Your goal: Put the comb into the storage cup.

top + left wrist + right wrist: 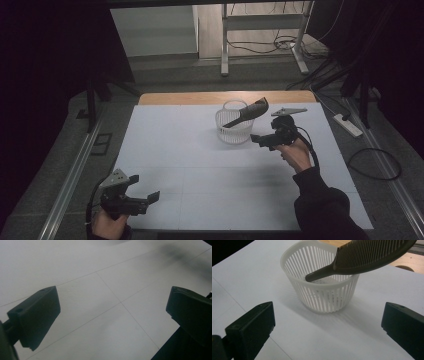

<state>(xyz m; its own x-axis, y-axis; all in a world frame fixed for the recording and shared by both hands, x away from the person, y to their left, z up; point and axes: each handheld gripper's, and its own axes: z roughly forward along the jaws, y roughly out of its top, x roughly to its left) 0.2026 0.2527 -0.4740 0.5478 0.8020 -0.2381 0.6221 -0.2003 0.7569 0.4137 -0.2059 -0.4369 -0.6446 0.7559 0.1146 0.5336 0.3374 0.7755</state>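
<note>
A black comb (pixel 367 257) is leaning in a white slotted basket (pixel 324 297), its handle tip down inside the cup and its toothed head sticking out over the rim on the side away from the person; the basket is standing upright on the white surface (pixel 200 165), toward the far edge. The right gripper (pixel 265 140) is hovering just beside the basket on its near right side, pointing at its wall, and its fingers (pixel 252 332) are standing wide apart with nothing between them. In the right gripper view the basket is sitting ahead of and between the two fingers, apart from both. The left gripper (pixel 145 192) is waiting well away from the basket, near the person's edge of the surface, its fingers (pixel 37 315) also spread and holding nothing over bare surface. The step in hand looks like reaching for the comb or the basket with the right gripper. To do it well, the fingers should probably be lifting to the exposed head of the comb rather than pushing into the light basket, which could be sliding or tipping under a sideways nudge. Closing across the solid spine of the comb, not the teeth, would likely be giving the firmer hold, and pulling up along the comb's own slant should keep the handle from dragging on the rim.
</note>
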